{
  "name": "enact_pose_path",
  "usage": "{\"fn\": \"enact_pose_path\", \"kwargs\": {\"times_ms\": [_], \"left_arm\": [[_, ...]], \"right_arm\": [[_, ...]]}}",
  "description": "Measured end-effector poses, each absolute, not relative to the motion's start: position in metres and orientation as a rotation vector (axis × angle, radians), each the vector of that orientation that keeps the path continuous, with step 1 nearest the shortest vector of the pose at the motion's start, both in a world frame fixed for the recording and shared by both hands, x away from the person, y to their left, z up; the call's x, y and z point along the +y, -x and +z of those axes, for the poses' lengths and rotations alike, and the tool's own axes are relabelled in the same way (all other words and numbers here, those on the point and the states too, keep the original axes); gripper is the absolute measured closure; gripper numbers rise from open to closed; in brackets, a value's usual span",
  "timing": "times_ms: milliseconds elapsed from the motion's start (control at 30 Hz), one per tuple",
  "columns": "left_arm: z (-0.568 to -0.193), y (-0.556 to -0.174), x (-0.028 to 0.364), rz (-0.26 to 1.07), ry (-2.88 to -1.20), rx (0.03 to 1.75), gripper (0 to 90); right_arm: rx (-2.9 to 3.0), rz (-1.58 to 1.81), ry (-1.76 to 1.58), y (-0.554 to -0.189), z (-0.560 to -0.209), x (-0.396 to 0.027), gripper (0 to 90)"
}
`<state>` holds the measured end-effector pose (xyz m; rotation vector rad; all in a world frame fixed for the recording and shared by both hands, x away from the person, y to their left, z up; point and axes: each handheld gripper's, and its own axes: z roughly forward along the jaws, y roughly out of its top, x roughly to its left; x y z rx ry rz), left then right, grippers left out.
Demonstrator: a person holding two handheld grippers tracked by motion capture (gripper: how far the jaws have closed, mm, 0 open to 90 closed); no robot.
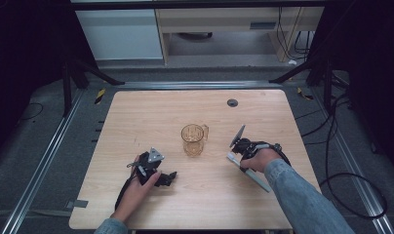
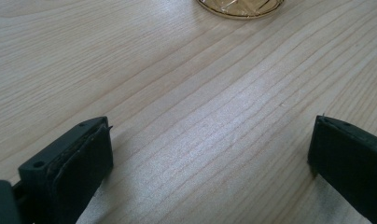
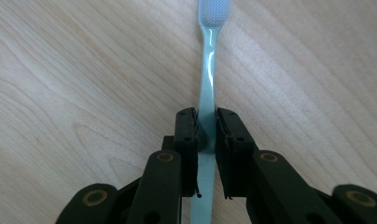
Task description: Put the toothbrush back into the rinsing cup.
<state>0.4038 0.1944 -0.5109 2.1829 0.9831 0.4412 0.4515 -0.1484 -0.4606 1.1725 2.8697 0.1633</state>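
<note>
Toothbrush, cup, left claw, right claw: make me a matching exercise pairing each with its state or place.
Things:
1. toothbrush
2. cup
3. left claw
4. right claw

States:
A. jaws wide apart over bare wood
B. stands upright mid-table, amber and see-through
C. shut on a pale blue handle
D. lies along the table, clamped partway down its handle

Pairs: 1-D, 2-B, 3-A, 4-C

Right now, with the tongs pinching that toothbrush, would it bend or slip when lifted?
The toothbrush looks like thin, glossy plastic, so it is probably light and might flex a little. The right tongs clamp its narrow handle partway along, so it could pivot or slide between the pads. It lies flat on the table, unlikely to roll.
</note>
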Motion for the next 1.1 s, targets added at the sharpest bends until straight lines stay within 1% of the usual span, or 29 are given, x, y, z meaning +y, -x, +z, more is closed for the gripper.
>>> {"fn": "enact_pose_path", "kwargs": {"times_ms": [467,1100], "left_arm": [[-0.511,-0.404,0.194,0.440,-2.183,0.983,0.0],[-0.511,-0.404,0.194,0.440,-2.183,0.983,0.0]], "right_arm": [[2.720,0.562,-1.187,-0.451,-0.404,-0.146,79.2],[2.449,0.980,-1.172,-0.462,-0.378,-0.150,79.2]]}}
